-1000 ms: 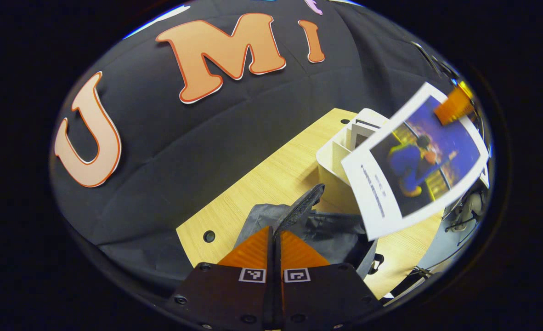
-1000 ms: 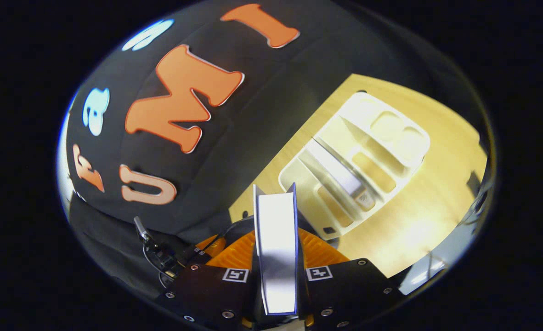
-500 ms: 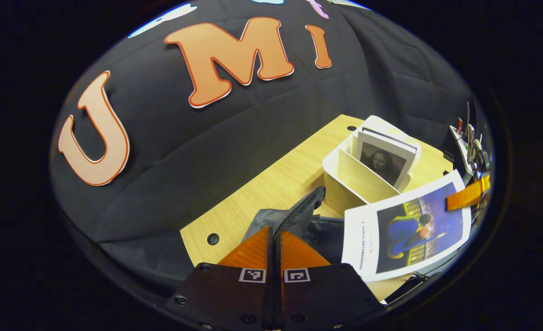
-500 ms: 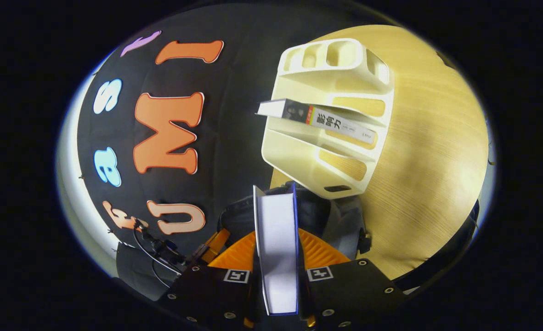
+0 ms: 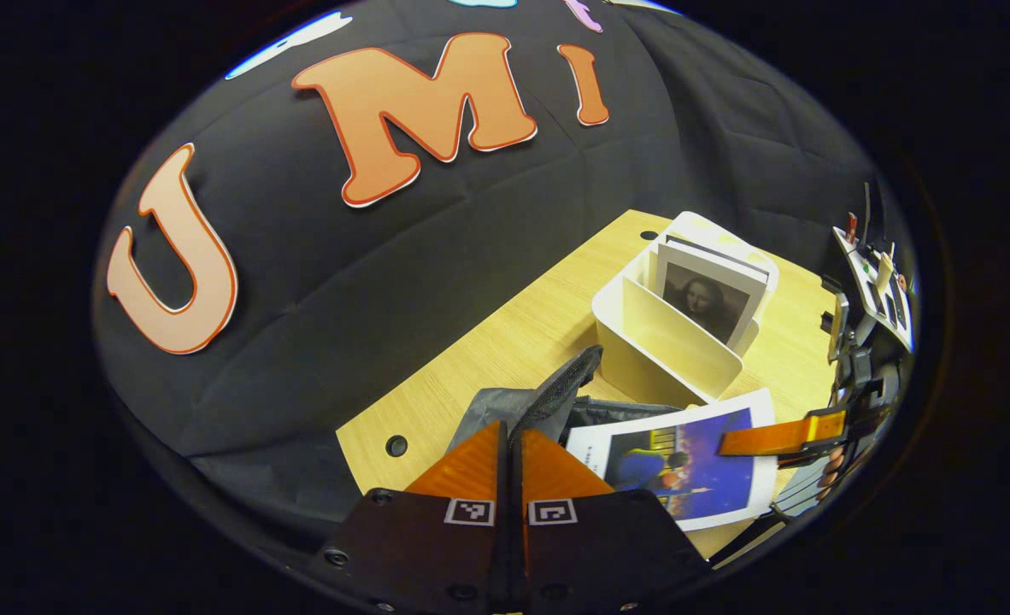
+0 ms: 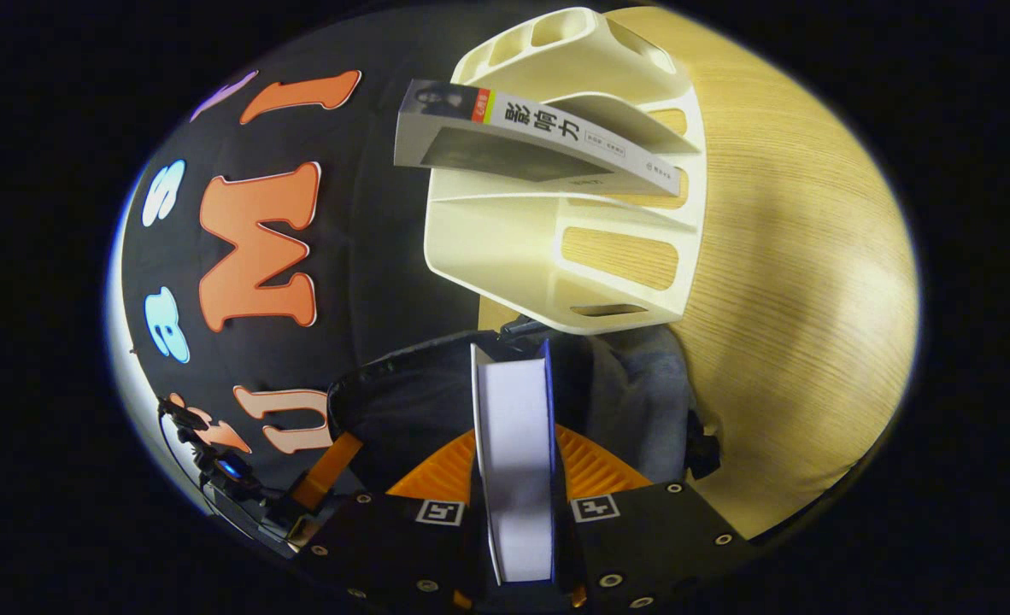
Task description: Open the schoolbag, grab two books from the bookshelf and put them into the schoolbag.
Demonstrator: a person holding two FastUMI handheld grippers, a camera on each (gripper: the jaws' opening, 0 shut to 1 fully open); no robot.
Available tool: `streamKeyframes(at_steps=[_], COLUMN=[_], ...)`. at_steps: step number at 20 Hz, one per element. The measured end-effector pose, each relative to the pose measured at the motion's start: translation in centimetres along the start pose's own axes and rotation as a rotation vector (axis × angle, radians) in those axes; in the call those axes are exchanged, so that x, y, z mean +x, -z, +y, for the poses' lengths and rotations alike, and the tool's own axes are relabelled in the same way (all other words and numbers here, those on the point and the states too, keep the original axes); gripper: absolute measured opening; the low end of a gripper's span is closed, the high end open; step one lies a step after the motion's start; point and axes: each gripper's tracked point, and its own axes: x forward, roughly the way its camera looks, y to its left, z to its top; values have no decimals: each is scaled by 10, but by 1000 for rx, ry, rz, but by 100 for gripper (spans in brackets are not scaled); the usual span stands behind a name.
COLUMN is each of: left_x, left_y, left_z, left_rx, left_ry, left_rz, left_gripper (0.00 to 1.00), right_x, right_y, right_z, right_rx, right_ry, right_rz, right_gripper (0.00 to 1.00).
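Note:
My left gripper (image 5: 512, 430) is shut on the zip-edged flap (image 5: 566, 382) of the grey schoolbag (image 5: 484, 408) and holds it up. My right gripper (image 6: 513, 444) is shut on a blue-covered book (image 6: 513, 453), seen page-edge on, just over the bag's dark opening (image 6: 419, 410). In the left gripper view that book (image 5: 684, 465) lies nearly flat above the bag, with the right gripper (image 5: 753, 440) on its far edge. The white bookshelf (image 5: 672, 346) stands behind the bag and holds a portrait-covered book (image 5: 703, 299). In the right gripper view this shelf (image 6: 548, 273) carries the same book (image 6: 539, 137).
The light wooden table (image 5: 505, 333) bears the bag and the shelf, with a cable hole (image 5: 396, 445) near its left corner. The table (image 6: 795, 282) stretches bare to the right of the shelf. A stand with gear (image 5: 872, 282) is at the far right.
My right gripper has brought the blue-covered book down from beside the shelf to just over the bag's opening, tipping it nearly flat. The left gripper has kept its hold on the flap.

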Motion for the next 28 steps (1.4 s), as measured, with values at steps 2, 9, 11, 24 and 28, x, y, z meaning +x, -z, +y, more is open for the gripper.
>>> streamKeyframes(at_steps=[2, 9, 11, 24, 28], left_x=[-2, -3, -1, 16, 16], left_y=[-1, -6, -9, 5, 12], left_z=[0, -3, -4, 5, 16], left_rx=[-2, 50, 71, -8, -26], left_ry=[-4, -6, -11, 46, 34], left_rz=[-5, -16, -20, 18, 24], left_gripper=[1, 0, 0, 0, 0], right_x=[18, 80, 94, 109, 90], right_y=[4, 19, 21, 32, 27], right_z=[3, 12, 16, 2, -3], right_rx=[-7, -50, -79, -53, -85], right_ry=[22, 77, 83, 249, 285], right_rz=[-7, -57, -70, 2, 13], right_gripper=[31, 31, 31, 95, 99])
